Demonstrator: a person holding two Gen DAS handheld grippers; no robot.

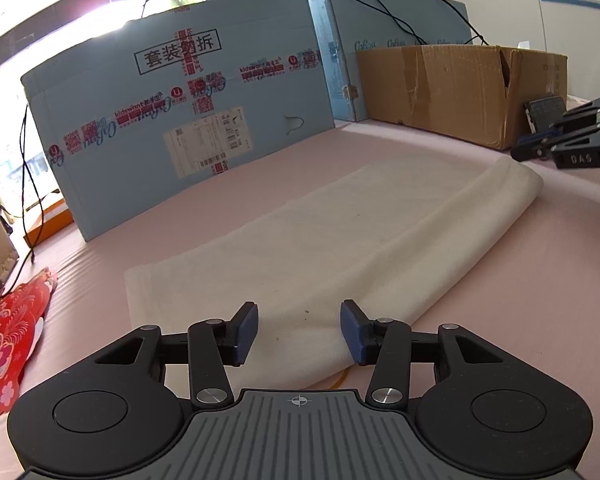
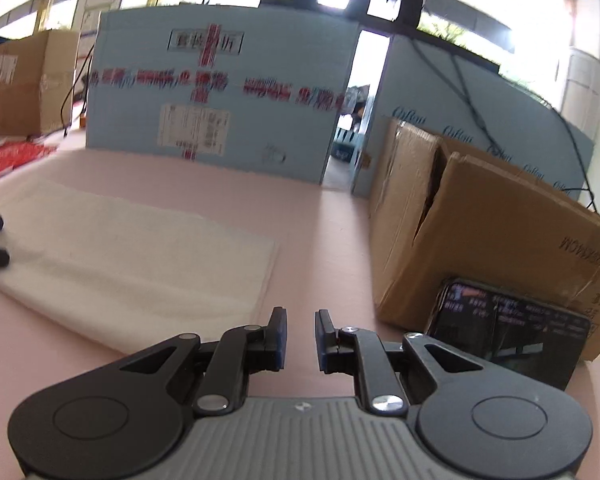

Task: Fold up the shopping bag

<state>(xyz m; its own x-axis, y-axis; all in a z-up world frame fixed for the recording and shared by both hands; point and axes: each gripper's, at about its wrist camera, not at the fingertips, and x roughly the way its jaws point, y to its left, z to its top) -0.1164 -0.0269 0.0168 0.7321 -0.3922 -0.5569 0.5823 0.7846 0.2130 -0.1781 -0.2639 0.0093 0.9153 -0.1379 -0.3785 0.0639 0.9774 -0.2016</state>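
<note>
The cream shopping bag [image 1: 340, 240] is laid folded on the pink table [image 1: 500, 280]. The left gripper [image 1: 299, 330] is held wide open over its near edge, nothing gripped. The right gripper [image 2: 301, 336] is parted, empty, beside the bag's corner. A brown box [image 2: 480, 216], a phone [image 2: 508, 332] leaning against it, and a blue box [image 1: 188, 120] are ranged behind.

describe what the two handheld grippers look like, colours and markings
Both match: the left gripper and right gripper have matte black linkage arms with silver pivot screws, blue pads on the jaws, two round black side housings and a grey ribbed centre plate bearing a small crosshair mark. No cables or sleeves show.
</note>
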